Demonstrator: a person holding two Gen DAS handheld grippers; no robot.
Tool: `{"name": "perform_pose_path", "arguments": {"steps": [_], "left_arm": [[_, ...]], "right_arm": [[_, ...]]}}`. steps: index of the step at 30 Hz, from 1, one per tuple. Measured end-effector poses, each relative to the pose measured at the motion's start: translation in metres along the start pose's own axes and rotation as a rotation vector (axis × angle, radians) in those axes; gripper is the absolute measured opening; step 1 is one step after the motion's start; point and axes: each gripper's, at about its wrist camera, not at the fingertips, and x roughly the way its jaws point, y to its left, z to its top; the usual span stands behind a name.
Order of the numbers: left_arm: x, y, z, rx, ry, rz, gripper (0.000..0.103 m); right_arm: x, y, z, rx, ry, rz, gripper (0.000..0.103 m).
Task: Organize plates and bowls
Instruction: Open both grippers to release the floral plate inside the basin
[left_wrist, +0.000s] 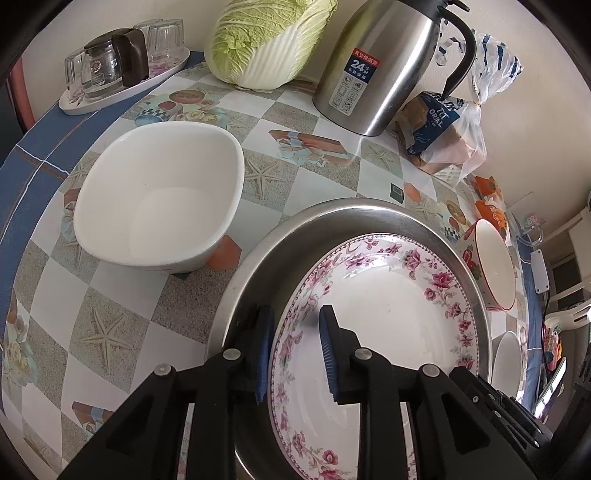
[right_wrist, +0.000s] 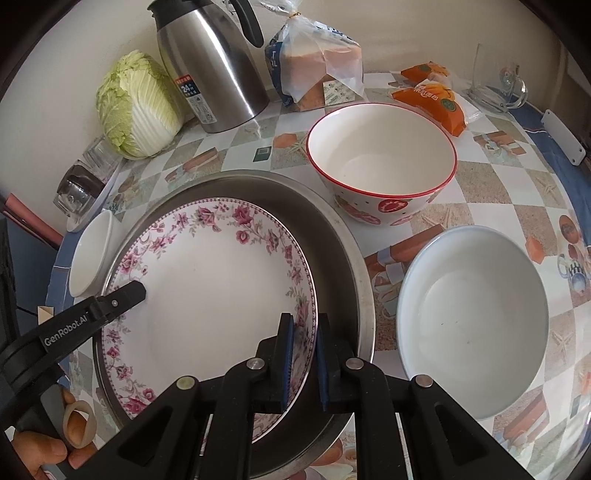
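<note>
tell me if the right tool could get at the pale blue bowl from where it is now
Probably yes. The right tool straddles the flowered plate's rim inside the metal pan, and the pale blue bowl sits just to its right on bare tablecloth, nothing between; it must leave the plate first.

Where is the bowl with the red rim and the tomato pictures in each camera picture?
Left wrist view: the red-rimmed bowl is squeezed at the right edge, just right of the metal basin.
Right wrist view: the red-rimmed bowl sits upper middle, beyond the basin's right side.
Shared landmark: the steel thermos jug, standing at the back by the wall in both.
</note>
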Motion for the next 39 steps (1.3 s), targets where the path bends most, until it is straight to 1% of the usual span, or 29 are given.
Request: {"name": "perform_pose_path", "arguments": {"steps": [5, 14, 19, 26, 27, 29, 35, 39], "left_arm": [[0.0, -0.004, 0.0, 0.021, 0.006, 0.014, 0.033], [-0.001, -0.006, -0.001, 0.039, 0.008, 0.036, 0.033], [-0.009, -0.01, 0.001, 0.058, -0.023, 0.053, 0.035], [-0.016, -0.013, 0.002, 0.068, -0.034, 0.068, 0.035], [-0.016, -0.013, 0.002, 0.069, -0.033, 0.07, 0.036], [-0.018, -0.013, 0.002, 0.072, -0.033, 0.076, 0.041], [-0.025, -0.018, 0.001, 0.092, -0.043, 0.094, 0.045], [-0.028, -0.018, 0.001, 0.096, -0.046, 0.102, 0.047]], "right_arm": [[0.0, 0.002, 0.0, -0.019, -0.001, -0.018, 0.015], [0.001, 0.001, 0.001, -0.022, 0.003, -0.004, 0.015], [0.0, 0.0, 0.001, -0.02, 0.001, -0.002, 0.015], [0.0, 0.001, 0.001, -0.02, 0.0, -0.002, 0.015], [0.0, 0.0, 0.001, -0.019, 0.0, -0.002, 0.015], [0.0, 0.001, 0.001, -0.02, 0.0, -0.003, 0.015], [-0.002, 0.002, 0.001, -0.026, -0.002, -0.011, 0.015], [-0.01, 0.002, 0.003, -0.032, -0.036, -0.032, 0.014]]}}
